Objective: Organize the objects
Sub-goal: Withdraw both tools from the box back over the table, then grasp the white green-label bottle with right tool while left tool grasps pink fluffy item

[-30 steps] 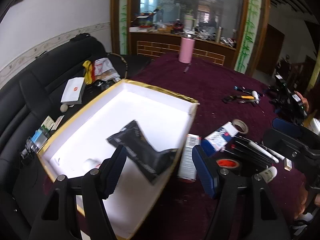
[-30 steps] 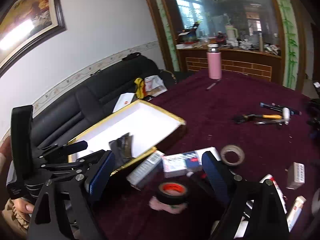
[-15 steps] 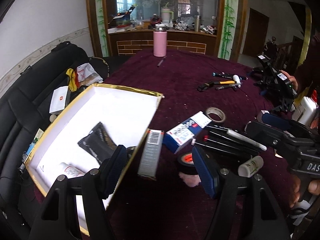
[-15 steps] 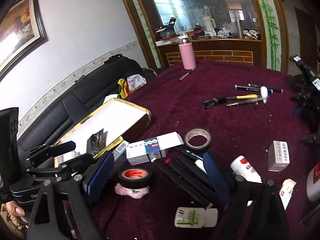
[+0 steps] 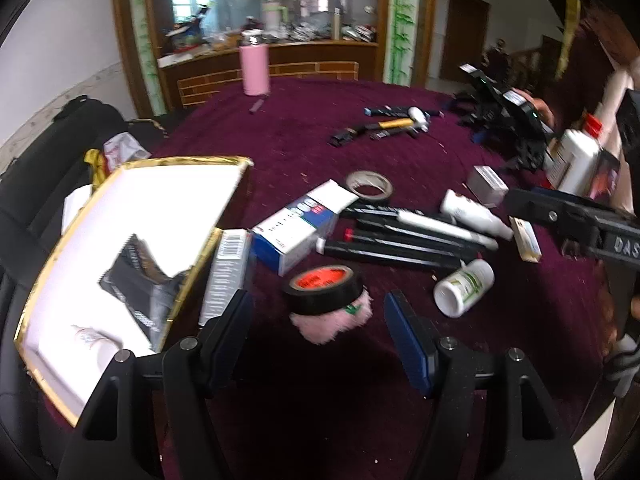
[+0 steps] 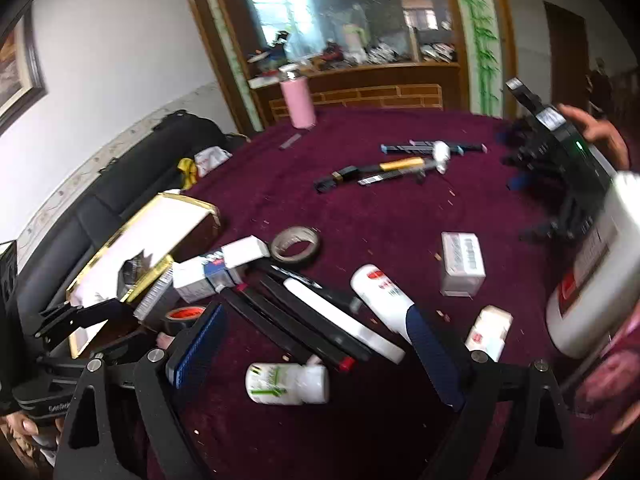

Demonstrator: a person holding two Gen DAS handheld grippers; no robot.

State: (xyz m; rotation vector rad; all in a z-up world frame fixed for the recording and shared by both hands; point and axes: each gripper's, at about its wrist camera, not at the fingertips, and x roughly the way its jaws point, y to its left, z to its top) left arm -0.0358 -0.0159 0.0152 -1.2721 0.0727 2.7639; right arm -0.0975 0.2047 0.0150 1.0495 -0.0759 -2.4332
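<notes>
I had both grippers over the maroon table (image 5: 400, 100), jaws apart and nothing between them. Left gripper (image 5: 318, 318) hung above the black tape roll (image 5: 322, 288) with its orange core, which sat on a pink fluffy pad (image 5: 334, 322) near the table's near edge. Right gripper (image 6: 316, 340) was wide apart over the row of long black bars (image 6: 296, 320) and a white tube (image 6: 344, 320); a small white bottle with green print (image 6: 286, 384) lay on its side just below, between the fingers but untouched. The gold-rimmed white box (image 5: 92, 232) sat at the table's left edge, holding a black pouch (image 5: 140, 280). A grey barcode carton (image 5: 226, 272) leaned at the box's right wall, a blue-and-white carton (image 5: 296, 228) just beside it. A beige tape ring (image 5: 368, 186) lay further in, a pink flask (image 5: 255, 68) stood at the far edge. A small grey box (image 6: 462, 264) and a white red-label bottle (image 6: 380, 292) lay to the right. Frames blurred.
</notes>
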